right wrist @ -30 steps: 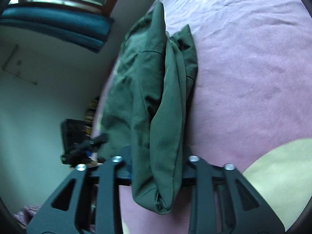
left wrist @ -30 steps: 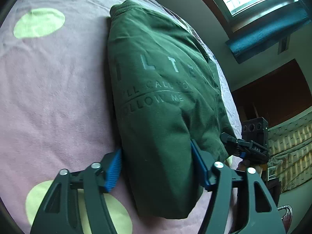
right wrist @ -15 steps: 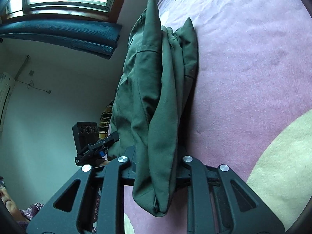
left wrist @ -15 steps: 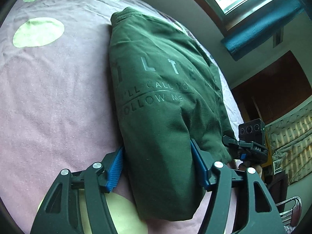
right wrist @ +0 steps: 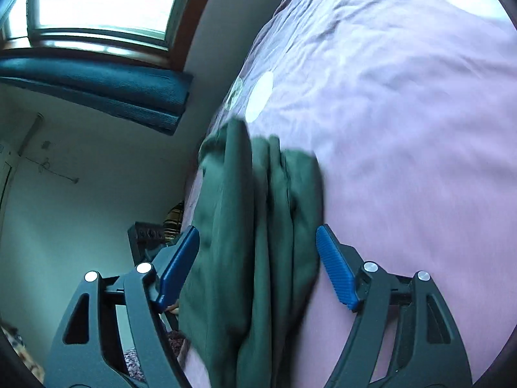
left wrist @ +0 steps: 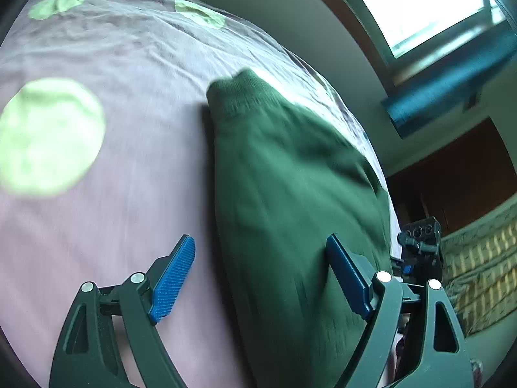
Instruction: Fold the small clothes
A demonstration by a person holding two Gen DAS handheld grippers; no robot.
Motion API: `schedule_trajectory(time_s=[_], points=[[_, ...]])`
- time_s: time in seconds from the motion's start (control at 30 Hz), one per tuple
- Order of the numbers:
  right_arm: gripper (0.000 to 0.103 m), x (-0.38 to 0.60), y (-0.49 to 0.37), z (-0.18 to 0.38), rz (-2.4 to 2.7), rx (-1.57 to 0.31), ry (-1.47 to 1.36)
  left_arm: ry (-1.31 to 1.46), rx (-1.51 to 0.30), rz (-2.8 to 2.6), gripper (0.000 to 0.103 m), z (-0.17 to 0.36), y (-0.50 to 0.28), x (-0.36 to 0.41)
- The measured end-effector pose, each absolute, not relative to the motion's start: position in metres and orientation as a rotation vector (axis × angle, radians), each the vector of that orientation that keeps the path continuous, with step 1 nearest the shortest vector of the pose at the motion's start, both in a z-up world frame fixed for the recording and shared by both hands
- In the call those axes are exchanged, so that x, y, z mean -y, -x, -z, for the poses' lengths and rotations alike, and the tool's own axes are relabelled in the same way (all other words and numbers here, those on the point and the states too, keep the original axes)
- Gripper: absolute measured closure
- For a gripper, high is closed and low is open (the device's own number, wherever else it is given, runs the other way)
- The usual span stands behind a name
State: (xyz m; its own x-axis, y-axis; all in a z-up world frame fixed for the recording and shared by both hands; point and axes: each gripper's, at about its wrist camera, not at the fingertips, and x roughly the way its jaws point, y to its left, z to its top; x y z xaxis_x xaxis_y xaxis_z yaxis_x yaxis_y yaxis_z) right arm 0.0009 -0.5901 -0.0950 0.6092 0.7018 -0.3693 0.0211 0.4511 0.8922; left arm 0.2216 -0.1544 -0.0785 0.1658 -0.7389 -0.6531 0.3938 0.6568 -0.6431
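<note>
A dark green folded garment (left wrist: 290,200) lies on the pink bedspread (left wrist: 113,194); it also shows in the right wrist view (right wrist: 255,242) as stacked folds. My left gripper (left wrist: 261,268) is open, its blue pads (left wrist: 174,278) apart, with the cloth's near end lying between them. My right gripper (right wrist: 258,268) is open too, its blue pads (right wrist: 336,278) standing clear on both sides of the garment's edge. The right gripper's body shows in the left wrist view (left wrist: 420,242) at the garment's far side. Both views are motion-blurred.
The pink bedspread (right wrist: 404,113) carries pale green dots (left wrist: 48,135). A window (right wrist: 103,3) with a rolled blue blind (right wrist: 97,84) is on the wall beyond the bed. A patterned yellow cloth (left wrist: 478,274) lies at the right.
Both grippers have opened and let go of the green garment. Both have pulled back a little from it, and the printed lettering is no longer readable in the blur.
</note>
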Motion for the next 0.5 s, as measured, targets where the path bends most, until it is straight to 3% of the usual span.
schedule_trajectory(time_s=[0.13,0.2,0.27,0.37,0.5], points=[[0.028,0.596,-0.040,0.103,-0.499,-0.826,-1.080,0.423,-1.192,0.800,0.021,0.089,-0.259,0.172],[0.034,0.596,-0.050,0.105,-0.491,-0.827,-1.077,0.412,-1.189,0.797,0.021,0.087,-0.268,0.181],[0.074,0.589,-0.058,0.114,-0.481,-0.891,-1.056,0.334,-1.164,0.789,0.026,0.083,-0.271,0.189],[0.089,0.584,-0.064,0.129,-0.505,-0.883,-1.116,0.241,-1.142,0.771,0.038,0.084,-0.270,0.202],[0.091,0.583,-0.062,0.128,-0.512,-0.868,-1.112,0.256,-1.130,0.763,0.039,0.085,-0.273,0.206]])
